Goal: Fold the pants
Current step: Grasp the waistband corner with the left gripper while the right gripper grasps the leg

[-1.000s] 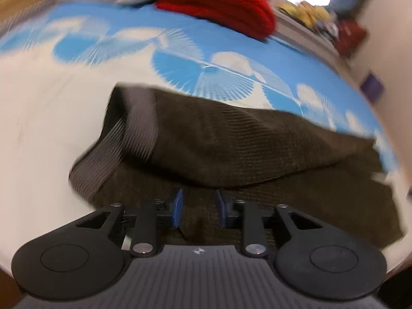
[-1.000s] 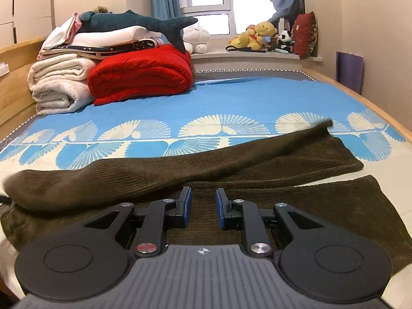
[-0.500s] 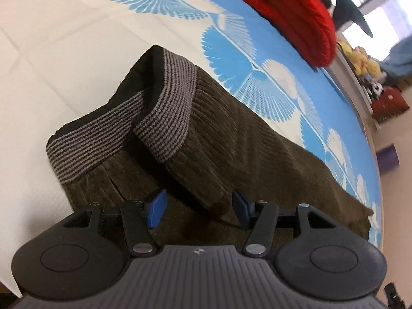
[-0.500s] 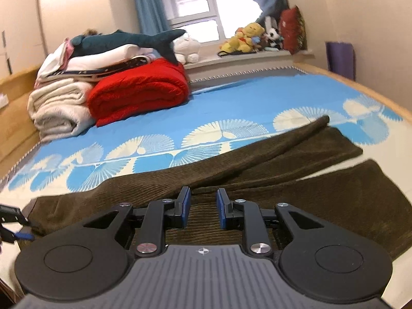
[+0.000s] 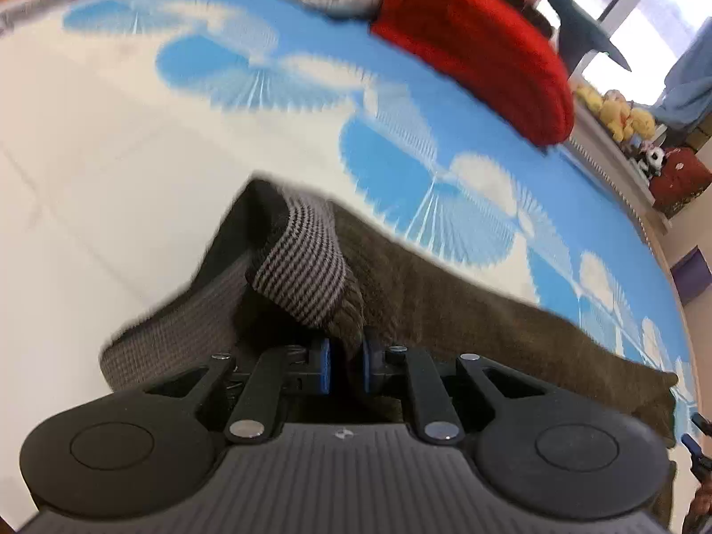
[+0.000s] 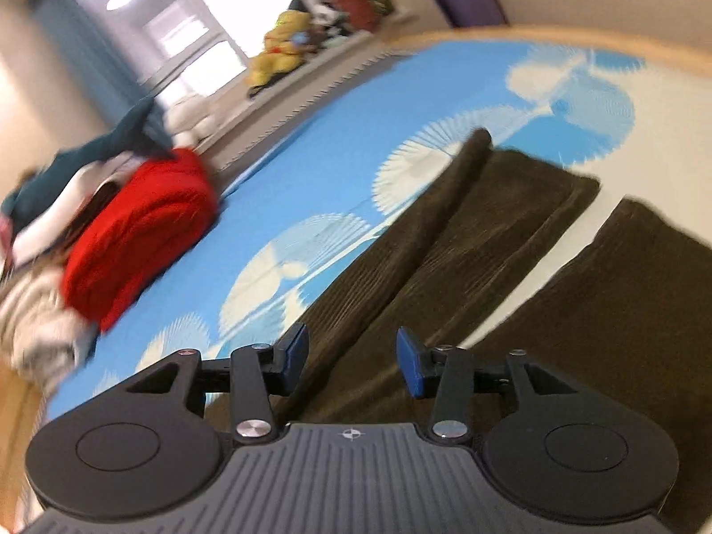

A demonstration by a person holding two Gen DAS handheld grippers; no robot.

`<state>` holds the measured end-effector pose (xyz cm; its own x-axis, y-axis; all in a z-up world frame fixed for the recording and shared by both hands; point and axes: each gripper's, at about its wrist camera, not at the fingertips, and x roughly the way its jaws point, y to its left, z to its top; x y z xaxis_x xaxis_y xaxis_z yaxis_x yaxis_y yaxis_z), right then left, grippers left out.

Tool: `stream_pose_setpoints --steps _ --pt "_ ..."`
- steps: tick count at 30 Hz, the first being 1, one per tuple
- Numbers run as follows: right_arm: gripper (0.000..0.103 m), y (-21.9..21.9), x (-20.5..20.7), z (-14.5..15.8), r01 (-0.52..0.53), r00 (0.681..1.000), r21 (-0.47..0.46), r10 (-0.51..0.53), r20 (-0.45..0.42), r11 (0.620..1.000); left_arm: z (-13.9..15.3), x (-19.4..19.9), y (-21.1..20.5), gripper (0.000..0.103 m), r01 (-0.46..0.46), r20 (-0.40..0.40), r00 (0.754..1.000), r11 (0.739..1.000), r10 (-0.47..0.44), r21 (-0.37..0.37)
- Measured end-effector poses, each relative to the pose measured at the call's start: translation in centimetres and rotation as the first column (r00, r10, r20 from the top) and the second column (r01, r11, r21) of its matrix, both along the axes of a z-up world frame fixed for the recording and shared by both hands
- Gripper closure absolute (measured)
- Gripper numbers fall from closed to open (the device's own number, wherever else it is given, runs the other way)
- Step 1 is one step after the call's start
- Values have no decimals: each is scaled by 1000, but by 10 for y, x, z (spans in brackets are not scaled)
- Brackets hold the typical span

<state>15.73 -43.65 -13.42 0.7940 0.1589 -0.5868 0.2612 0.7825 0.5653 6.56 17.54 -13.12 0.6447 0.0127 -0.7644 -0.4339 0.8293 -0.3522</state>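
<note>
Now the left gripper (image 5: 346, 362) has just squeezed onto the pants (image 5: 445, 307) waistband, low in the frame, while the right gripper (image 6: 351, 358) has just spread, ready to fold.

Bright daylight from window (image 5: 641, 4) at upper right, glaring | motion blur across both views | fisheye bending at edges

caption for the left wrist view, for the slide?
Left gripper, jaws just closed, pinches the brown corduroy pants beside the striped waistband on the blue-and-white bedsheet.
</note>
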Motion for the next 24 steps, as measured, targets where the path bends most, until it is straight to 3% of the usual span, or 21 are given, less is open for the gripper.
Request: stream_pose_setpoints --steps 5,7,11,16,18,19,21,24 --pt "57 -7 61 -42 42 997 111 -34 -76 993 14 -1 -1 89 -32 49 998 999 30 38" --pt "57 -11 80 -57 89 991 130 -75 -109 987 11 1 1 87 -35 33 999 999 34 18" --pt "56 -21 104 -81 167 977 165 -141 -159 972 1 3 8 69 -70 6 997 997 71 -44" --pt "55 -24 128 -83 188 976 157 -167 -138 970 -13 9 8 69 -75 -65 995 996 72 -50" --pt "74 -24 133 -80 192 976 132 -176 -125 972 -15 11 5 79 -69 -78 995 997 67 -25" --pt "98 -24 135 -79 190 975 116 -174 -135 975 -14 12 4 81 -59 -74 996 998 58 -14" --pt "99 -24 135 -72 200 973 104 -185 -137 974 -4 13 2 86 -42 -38 998 999 43 20" --pt "100 -22 123 -35 181 981 73 -175 -82 981 15 9 4 89 -33 35 999 999 32 35"
